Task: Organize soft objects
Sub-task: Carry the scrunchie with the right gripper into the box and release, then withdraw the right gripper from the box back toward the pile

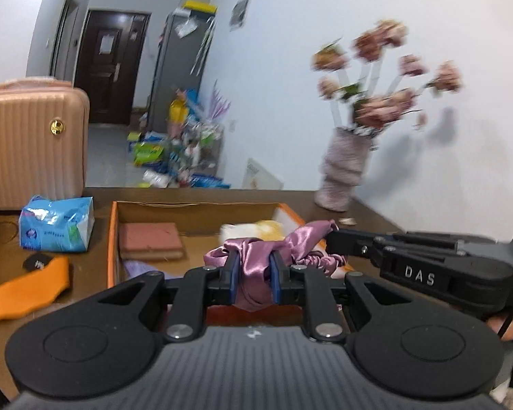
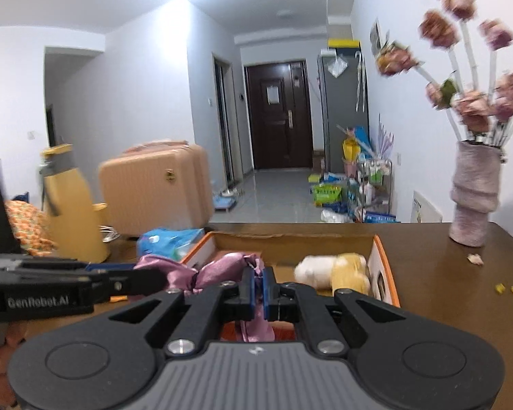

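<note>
Crumpled glossy satin cloth (image 1: 253, 266), clamped

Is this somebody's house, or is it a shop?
Most likely somebody's home, a flat's living room. A dark front door stands at the end of a hallway, a pink suitcase sits beside the wooden table, and a vase of flowers stands against the wall.

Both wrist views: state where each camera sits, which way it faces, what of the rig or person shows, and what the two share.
Left wrist: sits on the left gripper, faces along its fingers over the box toward the door; the right gripper enters from the right, a bit of hand beneath it.
Right wrist: sits on the right gripper, faces the same way; the left gripper enters from the left.
Shared: satin cloth pinched by both, box, vase, suitcase.
</note>
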The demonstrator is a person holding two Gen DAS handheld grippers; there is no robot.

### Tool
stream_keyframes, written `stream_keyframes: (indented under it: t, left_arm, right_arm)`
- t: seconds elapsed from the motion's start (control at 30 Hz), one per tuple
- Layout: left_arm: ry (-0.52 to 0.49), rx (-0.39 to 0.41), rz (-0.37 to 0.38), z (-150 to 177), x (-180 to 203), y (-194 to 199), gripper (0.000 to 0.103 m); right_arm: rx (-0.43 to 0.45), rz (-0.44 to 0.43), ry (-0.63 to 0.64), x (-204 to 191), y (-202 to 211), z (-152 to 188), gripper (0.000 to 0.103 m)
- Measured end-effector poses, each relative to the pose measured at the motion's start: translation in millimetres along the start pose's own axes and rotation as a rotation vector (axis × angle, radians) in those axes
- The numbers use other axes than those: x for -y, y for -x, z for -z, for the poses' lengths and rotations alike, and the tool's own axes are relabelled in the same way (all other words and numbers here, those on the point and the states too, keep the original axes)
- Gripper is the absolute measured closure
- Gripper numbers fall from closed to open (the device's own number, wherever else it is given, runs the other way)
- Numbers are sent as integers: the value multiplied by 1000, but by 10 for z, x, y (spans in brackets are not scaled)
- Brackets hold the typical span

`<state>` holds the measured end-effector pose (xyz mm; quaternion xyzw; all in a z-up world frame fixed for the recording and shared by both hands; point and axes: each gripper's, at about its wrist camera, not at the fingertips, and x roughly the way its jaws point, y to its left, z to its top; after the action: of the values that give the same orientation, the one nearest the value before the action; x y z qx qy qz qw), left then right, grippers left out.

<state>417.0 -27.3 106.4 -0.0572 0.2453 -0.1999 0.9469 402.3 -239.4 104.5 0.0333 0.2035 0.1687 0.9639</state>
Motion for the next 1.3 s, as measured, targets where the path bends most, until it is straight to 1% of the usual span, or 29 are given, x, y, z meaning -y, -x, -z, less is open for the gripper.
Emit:
stream_keyframes:
  t: [0.07,0.13,0.2,0.27,0.37,0.4,0.43,0.5,0.57,0.7,0.77,0.83,0.9,0.97,1.0,1.07,1.1,1.13,1.2,1.3]
  left_arm:
    - [13,-47,-29,-120,-182,-391,84]
    - [10,-111,-56,-188,-358,-782,84]
    - [-10,-172,-110,-202,-505,-1135,84]
    - [-46,-241,-158,-160,-634,-1427,83]
    - [-84,-311,-208,-57,-815,-1690,82]
    - [-102,-320,-215,-23,-858,-1723,76]
    - [-111,-320,-220,3,-880,-1724,74]
    - [-160,-310,-235,41,-889,-1718,71]
    - [-188,-302,-258,53,-864,-1711,64]
    - [-186,-302,-257,46,-877,-1720,63]
    - [-190,-298,-259,50,-853,-1700,63]
    - [-214,-278,-259,63,-801,-1670,62]
    - [-229,-263,-258,65,-784,-1648,57]
    - [-236,-270,-266,69,-762,-1650,56]
    - [-247,-271,-274,68,-748,-1646,53]
    - [-250,-267,-292,51,-729,-1611,48]
    - [-242,-258,-301,32,-714,-1563,45]
    - [-236,-252,-305,7,-706,-1507,45]
    - [-218,-230,-306,-65,-678,-1347,43]
    - [-187,-190,-311,-197,-609,-1044,39]
  right_arm:
    - [-55,1,-3,69,-494,-177,99]
    - [-120,-15,-2,128,-957,-272,98]
    - [-194,-13,-19,194,-1432,-316,98]
    - [-251,-8,1,200,-1794,-291,98]
    - [-339,-16,22,158,-2240,-192,98]
    - [-363,-21,32,143,-2351,-160,94]
    - [-391,-29,39,127,-2448,-124,92]
    - [-452,-67,11,148,-2580,-40,91]
    - [-496,-106,-49,196,-2647,-34,91]
    - [-523,-120,-94,276,-2643,14,90]
    - [-523,-121,-95,283,-2616,26,90]
    - [-535,-122,-93,267,-2608,41,90]
    - [-551,-126,-76,241,-2608,44,89]
    - [-552,-125,-86,230,-2626,31,89]
    - [-543,-123,-93,230,-2609,26,88]
    - [-529,-116,-108,246,-2563,13,82]
    - [-513,-108,-122,269,-2505,-9,69]
    - [-502,-103,-126,291,-2450,-31,57]
    - [-475,-86,-118,350,-2257,-101,58]
    - [-435,-39,-90,478,-1876,-239,55]
